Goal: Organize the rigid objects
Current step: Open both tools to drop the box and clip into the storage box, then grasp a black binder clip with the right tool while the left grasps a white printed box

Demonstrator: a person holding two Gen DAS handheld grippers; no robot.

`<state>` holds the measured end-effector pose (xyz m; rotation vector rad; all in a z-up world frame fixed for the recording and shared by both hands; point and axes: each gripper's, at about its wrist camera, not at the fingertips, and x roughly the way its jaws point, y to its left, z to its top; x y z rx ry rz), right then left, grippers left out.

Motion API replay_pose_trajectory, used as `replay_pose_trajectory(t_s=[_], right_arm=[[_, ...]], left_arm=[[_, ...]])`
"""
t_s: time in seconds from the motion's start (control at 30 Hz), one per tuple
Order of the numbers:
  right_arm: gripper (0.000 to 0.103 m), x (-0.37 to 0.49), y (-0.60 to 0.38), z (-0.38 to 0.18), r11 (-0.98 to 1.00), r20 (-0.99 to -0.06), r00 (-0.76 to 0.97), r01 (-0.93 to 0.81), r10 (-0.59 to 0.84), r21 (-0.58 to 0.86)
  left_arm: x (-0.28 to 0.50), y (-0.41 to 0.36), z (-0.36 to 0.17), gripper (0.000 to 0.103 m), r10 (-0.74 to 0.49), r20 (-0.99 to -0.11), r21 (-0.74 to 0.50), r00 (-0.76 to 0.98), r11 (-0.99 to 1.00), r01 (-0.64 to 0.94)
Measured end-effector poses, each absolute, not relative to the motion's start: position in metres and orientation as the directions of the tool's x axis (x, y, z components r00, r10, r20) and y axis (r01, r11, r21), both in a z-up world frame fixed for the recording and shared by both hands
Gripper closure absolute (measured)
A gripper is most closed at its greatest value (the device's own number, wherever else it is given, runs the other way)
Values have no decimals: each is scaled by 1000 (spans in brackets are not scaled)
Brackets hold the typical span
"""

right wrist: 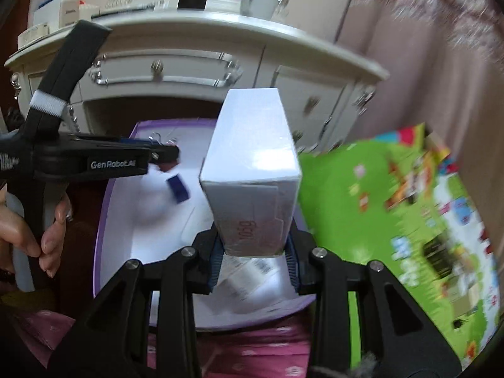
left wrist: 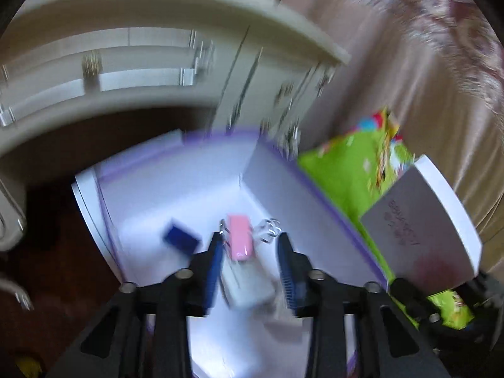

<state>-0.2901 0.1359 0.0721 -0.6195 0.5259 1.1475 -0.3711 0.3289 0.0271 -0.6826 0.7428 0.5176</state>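
A white storage box with a purple rim (left wrist: 220,163) (right wrist: 116,195) lies open below both grippers. Inside it lie a small dark blue block (left wrist: 182,236) (right wrist: 178,189), a pink item (left wrist: 240,239), metal binder clips (left wrist: 267,230) and a labelled white packet (left wrist: 249,286) (right wrist: 249,274). My left gripper (left wrist: 250,245) hovers open above the pink item and the packet; it also shows in the right wrist view (right wrist: 163,154). My right gripper (right wrist: 253,252) is shut on a white carton (right wrist: 252,170), held over the box; the carton shows at the right of the left wrist view (left wrist: 422,220).
A cream dresser with drawers (right wrist: 189,63) stands behind the box, with small boxes and a cup on top. A bright green printed toy box (right wrist: 393,220) (left wrist: 352,170) lies to the right. Pink patterned fabric (right wrist: 252,346) lies in front. A curtain (left wrist: 425,63) hangs at right.
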Motion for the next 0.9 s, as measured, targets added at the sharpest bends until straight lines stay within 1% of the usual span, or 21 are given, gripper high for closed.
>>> replay_pose_trajectory(t_s=[0.03,0.07,0.1,0.13,0.17,0.23,0.33,0.43,0.57,0.63,0.7,0.8,0.9], right_arm=[[65,-288,144,62,266,-704,294,-952,646,-154],[64,-285,150,53,253,-740,260,-959,621,-125],[62,-282,154,46,253,-764,231,-963,602,-92],[54,-281,153,42,261,-771,220,-963,597,-73],[41,-279,152,40,271,-776,207,-961,596,-48],[34,-275,146,40,287,-768,208,-957,606,-33],[33,-267,132,47,318,-752,226,-948,619,-23],[29,-257,114,57,372,-737,257,-928,625,-8],[23,-231,85,61,466,-730,315,-885,606,4],[21,-214,62,60,532,-730,364,-847,579,0],[20,-192,35,57,605,-732,406,-796,547,10],[19,-152,-17,46,740,-743,478,-672,469,34],[19,-103,-82,34,859,-762,495,-489,417,152]], left_arm=[[-365,334,15,37,128,-801,-373,585,657,-655],[-364,338,7,26,87,-827,-380,555,640,-667],[-365,341,1,25,51,-841,-396,538,619,-678],[-368,344,-3,25,27,-844,-417,536,597,-686],[-370,345,-3,25,30,-841,-422,540,588,-690],[-376,347,2,20,58,-842,-411,536,576,-707],[-381,347,11,19,98,-828,-410,552,566,-715],[-374,340,17,19,110,-824,-398,557,588,-704],[-351,312,23,19,106,-828,-348,551,674,-652],[-335,287,26,19,110,-831,-300,545,737,-606],[-321,263,29,19,104,-832,-264,545,790,-554],[-292,224,32,19,90,-835,-206,543,864,-459],[-253,182,32,19,69,-846,-142,528,927,-348]])
